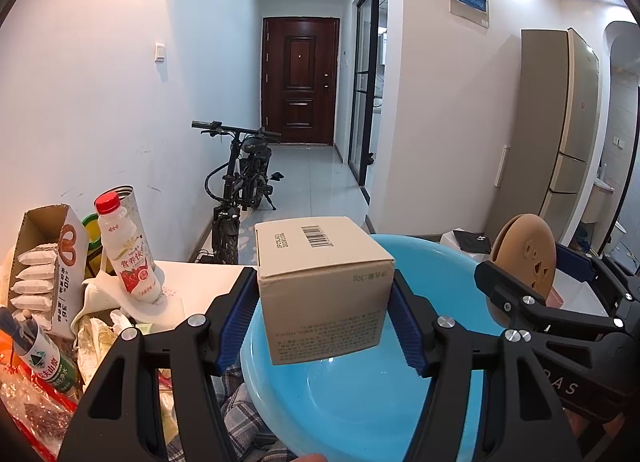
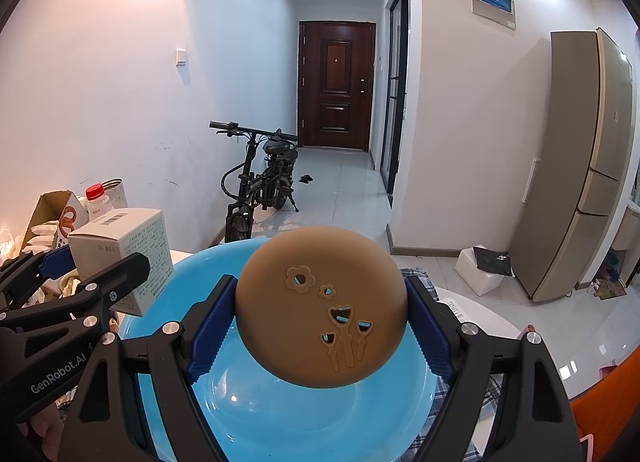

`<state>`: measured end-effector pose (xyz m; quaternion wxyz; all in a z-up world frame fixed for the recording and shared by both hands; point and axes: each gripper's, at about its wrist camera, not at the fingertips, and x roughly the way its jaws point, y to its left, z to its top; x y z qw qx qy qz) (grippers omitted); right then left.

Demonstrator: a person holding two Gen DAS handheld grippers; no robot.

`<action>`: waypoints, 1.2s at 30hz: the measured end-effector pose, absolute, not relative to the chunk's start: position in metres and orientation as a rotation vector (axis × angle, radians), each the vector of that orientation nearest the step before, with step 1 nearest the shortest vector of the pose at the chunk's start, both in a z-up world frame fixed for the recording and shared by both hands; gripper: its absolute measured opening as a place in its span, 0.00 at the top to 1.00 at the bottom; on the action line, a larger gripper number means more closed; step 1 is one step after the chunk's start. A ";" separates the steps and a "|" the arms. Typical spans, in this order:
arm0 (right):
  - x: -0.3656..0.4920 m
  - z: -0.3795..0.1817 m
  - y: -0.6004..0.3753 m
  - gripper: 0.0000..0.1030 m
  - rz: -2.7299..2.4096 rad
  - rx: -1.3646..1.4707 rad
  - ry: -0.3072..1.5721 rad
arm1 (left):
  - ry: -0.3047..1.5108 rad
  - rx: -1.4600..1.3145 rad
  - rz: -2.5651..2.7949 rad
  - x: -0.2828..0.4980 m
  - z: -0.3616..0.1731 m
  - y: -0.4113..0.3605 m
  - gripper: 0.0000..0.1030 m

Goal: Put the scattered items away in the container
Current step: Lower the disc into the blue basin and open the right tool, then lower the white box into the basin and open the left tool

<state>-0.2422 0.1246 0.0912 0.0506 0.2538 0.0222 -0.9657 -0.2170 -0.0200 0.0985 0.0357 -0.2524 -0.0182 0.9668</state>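
Observation:
My left gripper (image 1: 324,326) is shut on a beige cardboard box (image 1: 324,286) with a barcode on top and holds it above a blue plastic basin (image 1: 360,402). My right gripper (image 2: 320,326) is shut on a round brown disc (image 2: 320,310) with flower cut-outs and holds it above the same basin (image 2: 280,414). The right gripper and disc (image 1: 528,258) show at the right of the left wrist view. The left gripper and box (image 2: 128,254) show at the left of the right wrist view.
At the left lie a red-capped milk drink bottle (image 1: 128,254), an open carton of white sachets (image 1: 44,266), a green-labelled bottle (image 1: 44,358) and wrappers. A plaid cloth (image 1: 240,402) lies under the basin. A bicycle (image 1: 240,189), a fridge (image 2: 588,165) and a white box (image 2: 480,270) stand beyond.

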 end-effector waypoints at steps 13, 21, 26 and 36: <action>-0.244 0.085 0.127 0.00 -3.017 0.815 0.223 | -0.102 -0.792 2.955 -0.220 0.100 -0.027 0.39; -0.231 0.100 0.135 0.00 -3.065 0.765 0.233 | -0.077 -0.790 2.928 -0.217 0.099 -0.017 0.39; -0.222 0.111 0.133 0.00 -3.077 0.712 0.221 | -0.061 -0.769 2.933 -0.214 0.103 -0.016 0.39; -0.224 0.111 0.125 0.00 -3.070 0.740 0.240 | -0.079 -0.776 2.930 -0.216 0.102 -0.018 0.41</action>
